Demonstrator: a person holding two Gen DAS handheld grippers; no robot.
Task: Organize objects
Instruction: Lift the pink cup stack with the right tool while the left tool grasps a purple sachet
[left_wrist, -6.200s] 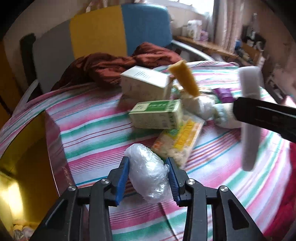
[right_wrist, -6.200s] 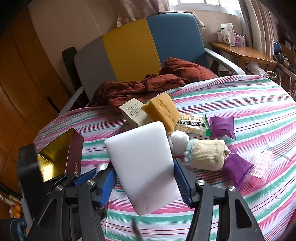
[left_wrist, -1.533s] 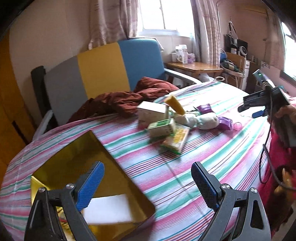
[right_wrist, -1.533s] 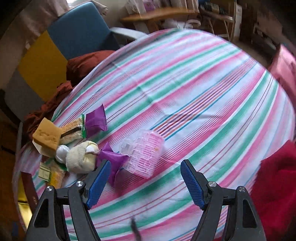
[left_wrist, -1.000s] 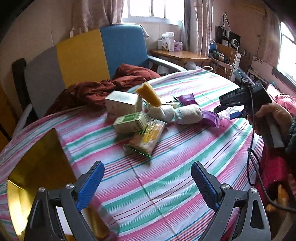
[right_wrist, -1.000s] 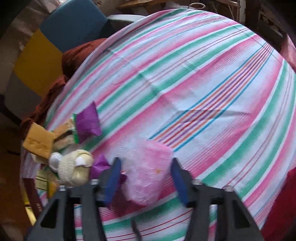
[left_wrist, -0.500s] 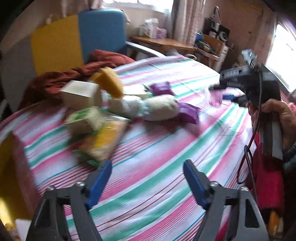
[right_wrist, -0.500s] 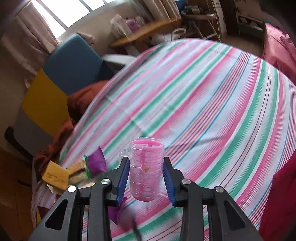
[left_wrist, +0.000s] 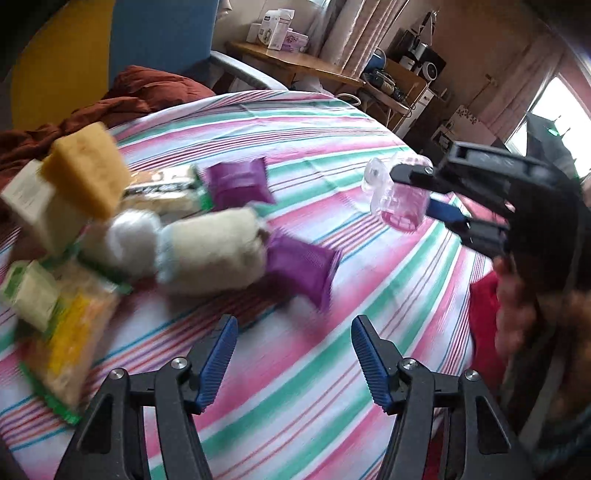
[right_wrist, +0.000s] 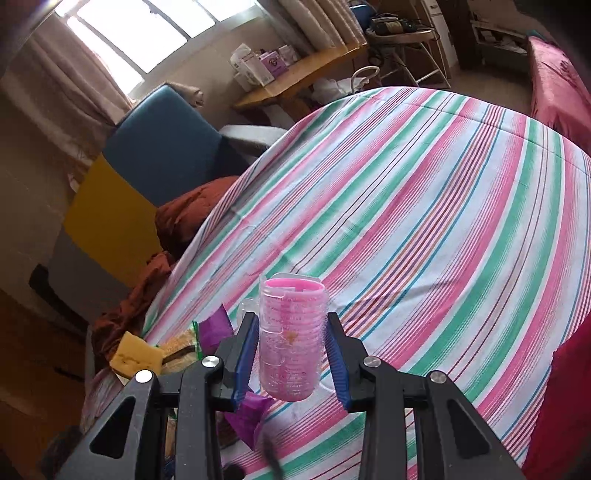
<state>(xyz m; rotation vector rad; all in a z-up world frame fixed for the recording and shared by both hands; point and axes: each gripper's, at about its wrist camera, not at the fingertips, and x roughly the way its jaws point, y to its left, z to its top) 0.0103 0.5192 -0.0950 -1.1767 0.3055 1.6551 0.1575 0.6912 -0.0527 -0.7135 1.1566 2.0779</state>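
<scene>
My right gripper (right_wrist: 291, 349) is shut on a clear pink plastic container (right_wrist: 290, 338) and holds it above the striped cloth; it also shows in the left wrist view (left_wrist: 400, 197). My left gripper (left_wrist: 293, 356) is open and empty, low over the cloth, just short of a purple packet (left_wrist: 301, 271) and a rolled cream sock (left_wrist: 210, 254). A second purple packet (left_wrist: 238, 182), a yellow sponge (left_wrist: 85, 173), a white ball (left_wrist: 129, 236), a green box (left_wrist: 31, 295) and a yellow snack bag (left_wrist: 70, 350) lie to the left.
The striped tablecloth (right_wrist: 424, 206) covers the round table. A brown garment (left_wrist: 147, 92) lies at the far edge against a chair with yellow and blue panels (right_wrist: 147, 166). A wooden shelf (left_wrist: 295, 68) with boxes stands behind. Red cloth (right_wrist: 561, 413) lies at the right.
My right gripper closed on the pink container and lifted it off the cloth. My left gripper swung right from the gold box and came close to the pile.
</scene>
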